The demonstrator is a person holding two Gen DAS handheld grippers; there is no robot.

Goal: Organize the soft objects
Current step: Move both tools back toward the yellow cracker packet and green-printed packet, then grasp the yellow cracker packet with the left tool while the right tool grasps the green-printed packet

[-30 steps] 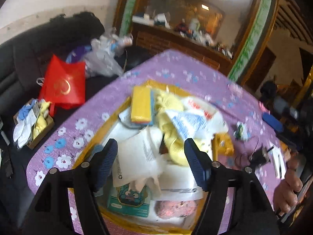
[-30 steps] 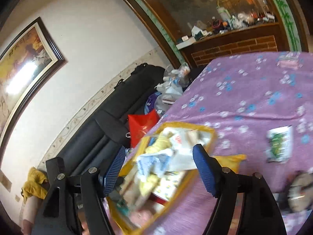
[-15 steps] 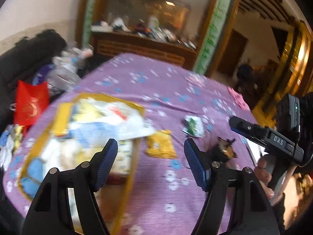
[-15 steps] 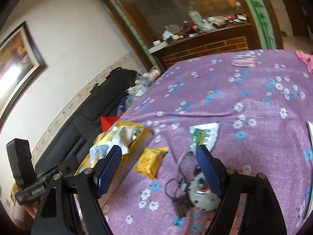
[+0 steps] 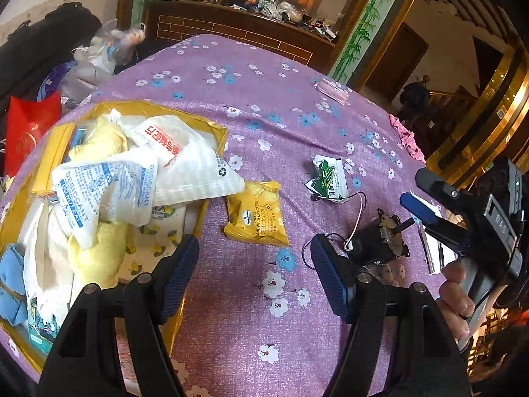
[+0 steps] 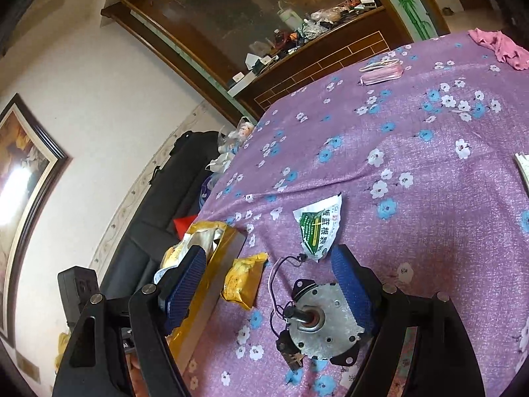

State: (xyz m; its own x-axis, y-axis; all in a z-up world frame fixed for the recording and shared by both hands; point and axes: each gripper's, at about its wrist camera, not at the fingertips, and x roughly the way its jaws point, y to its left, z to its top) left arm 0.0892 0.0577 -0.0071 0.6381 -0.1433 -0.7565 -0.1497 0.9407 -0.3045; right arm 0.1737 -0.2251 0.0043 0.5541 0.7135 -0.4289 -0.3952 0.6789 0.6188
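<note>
Only from the left wrist, heaped yellow box [image 5: 211,132], right claw [image 5: 418,195] spread, left claw [image 5: 254,264] spread, both empty.

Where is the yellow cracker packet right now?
The yellow cracker packet lies flat on the purple floral tablecloth, just right of the yellow box, with the green-and-white sachet farther right.
</note>
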